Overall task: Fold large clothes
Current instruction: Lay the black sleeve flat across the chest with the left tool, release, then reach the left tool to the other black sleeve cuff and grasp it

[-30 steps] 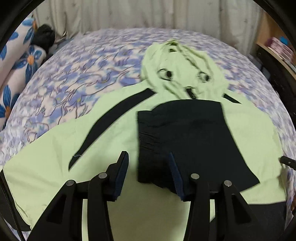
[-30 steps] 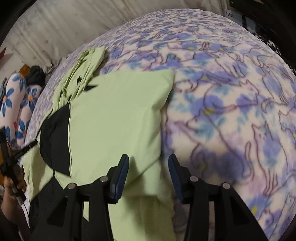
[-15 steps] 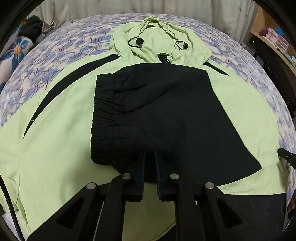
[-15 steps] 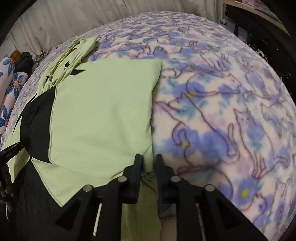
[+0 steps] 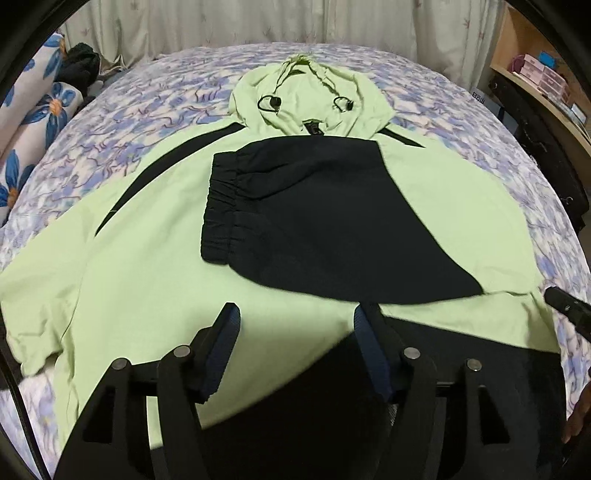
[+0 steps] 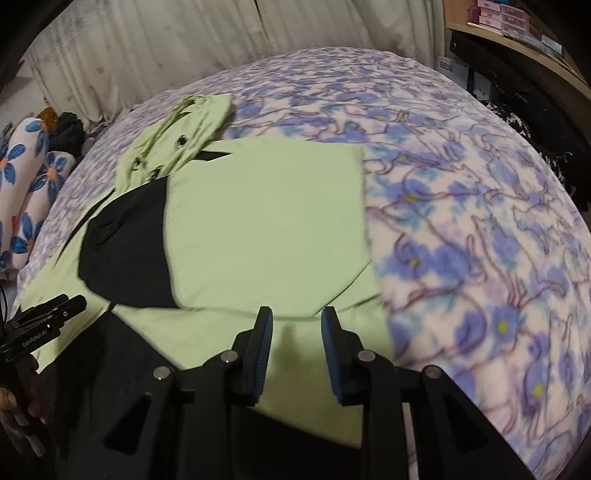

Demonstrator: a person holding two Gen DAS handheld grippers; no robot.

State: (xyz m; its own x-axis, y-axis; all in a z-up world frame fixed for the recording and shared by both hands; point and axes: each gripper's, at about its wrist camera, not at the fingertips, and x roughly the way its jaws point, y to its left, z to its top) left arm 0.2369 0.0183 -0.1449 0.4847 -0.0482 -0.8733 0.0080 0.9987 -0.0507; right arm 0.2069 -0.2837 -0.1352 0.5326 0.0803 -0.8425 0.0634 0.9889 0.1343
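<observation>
A light green hooded jacket [image 5: 147, 266] with black panels lies spread on the bed, hood [image 5: 306, 96] at the far end. Its right sleeve with a black elastic cuff [image 5: 221, 206] is folded across the chest. My left gripper [image 5: 295, 325] is open and empty above the jacket's lower front, near the black hem [image 5: 461, 354]. In the right wrist view the jacket [image 6: 266, 221] lies folded at its right side. My right gripper [image 6: 295, 325] is open and empty above the green fabric near the hem. The left gripper also shows in the right wrist view [image 6: 48, 314].
The bed has a blue and purple floral blanket [image 6: 480, 221]. Flowered pillows [image 5: 33, 122] and a dark bundle [image 5: 79, 66] lie at the far left. Curtains [image 5: 258, 22] hang behind. A wooden shelf with boxes [image 5: 546, 81] stands at the right.
Both grippers were shut on the jacket half a second ago and have opened and pulled back. The folded sleeve now lies released across the chest.
</observation>
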